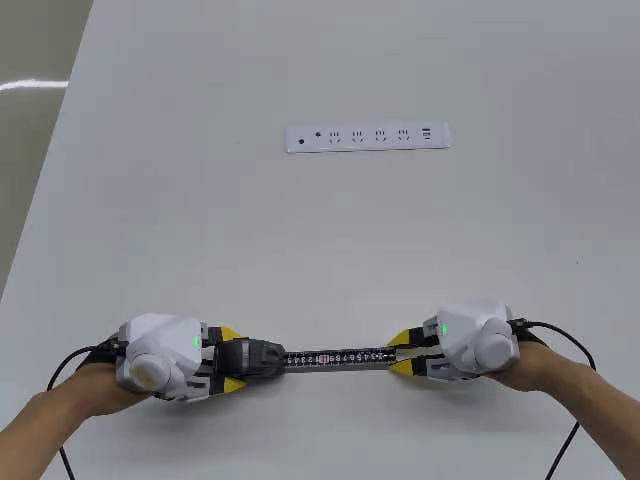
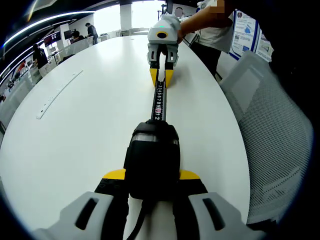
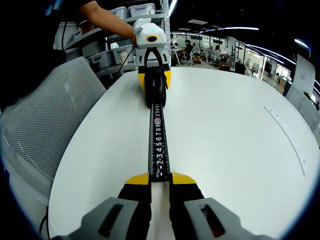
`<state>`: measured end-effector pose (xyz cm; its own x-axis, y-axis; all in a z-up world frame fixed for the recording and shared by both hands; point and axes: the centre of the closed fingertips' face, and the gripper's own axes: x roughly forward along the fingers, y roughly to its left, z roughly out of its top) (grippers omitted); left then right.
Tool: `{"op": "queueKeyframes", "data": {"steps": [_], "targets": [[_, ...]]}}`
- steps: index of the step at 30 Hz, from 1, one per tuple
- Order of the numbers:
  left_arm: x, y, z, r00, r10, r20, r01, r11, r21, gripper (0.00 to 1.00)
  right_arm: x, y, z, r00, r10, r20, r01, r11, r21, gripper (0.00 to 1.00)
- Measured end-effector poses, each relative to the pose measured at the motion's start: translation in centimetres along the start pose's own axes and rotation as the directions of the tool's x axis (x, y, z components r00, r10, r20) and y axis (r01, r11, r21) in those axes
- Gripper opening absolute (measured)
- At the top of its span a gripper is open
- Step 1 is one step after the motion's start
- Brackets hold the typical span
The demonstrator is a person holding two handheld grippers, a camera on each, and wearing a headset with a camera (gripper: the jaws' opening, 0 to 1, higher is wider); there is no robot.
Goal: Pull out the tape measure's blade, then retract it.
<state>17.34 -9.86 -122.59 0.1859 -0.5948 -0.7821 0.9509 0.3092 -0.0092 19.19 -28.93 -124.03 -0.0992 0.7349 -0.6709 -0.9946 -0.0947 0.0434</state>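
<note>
Right now the tape measure's case (image 1: 255, 358) sits near the front edge of the white table (image 1: 300, 230), clamped between the jaws of the left gripper (image 1: 232, 359), which close narrowly on its black sides. The blade (image 1: 335, 357) runs out of the case to the right, flat and straight just above the tabletop. Its far end is pinched between the nearly shut yellow-tipped jaws of the right gripper (image 1: 400, 354). The 2 grippers face each other along 1 line, apart by the drawn stretch of blade.

My reading is that the pull is partly made, with the retract not yet done. To do it well, the right gripper should draw along the blade's own line, neither lifting nor twisting, so the strip does not buckle or slip from the pinch. The left one needs a firm, level hold on the case. For the return, the tip is best walked back under grip; let go early, it would likely whip into the case.

A white power strip (image 1: 367, 136) lies well apart, farther up the table, off the line of travel. A grey mesh chair (image 2: 270, 130) stands beside the table edge. Black cables (image 1: 560, 330) trail from both grippers and could snag on that edge. Nothing lies between the grippers but the blade.
</note>
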Motion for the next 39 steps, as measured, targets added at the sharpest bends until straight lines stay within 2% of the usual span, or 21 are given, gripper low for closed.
{"op": "queueKeyframes", "data": {"steps": [39], "targets": [[0.0, 0.0, 0.1, 1.0000, 0.003, -0.005, -0.003, 1.000, -0.004, 0.30, -1.4, -0.1, -1.3, 0.9999, -0.005, -0.014, 0.005, 1.000, 0.008, 0.10]]}}
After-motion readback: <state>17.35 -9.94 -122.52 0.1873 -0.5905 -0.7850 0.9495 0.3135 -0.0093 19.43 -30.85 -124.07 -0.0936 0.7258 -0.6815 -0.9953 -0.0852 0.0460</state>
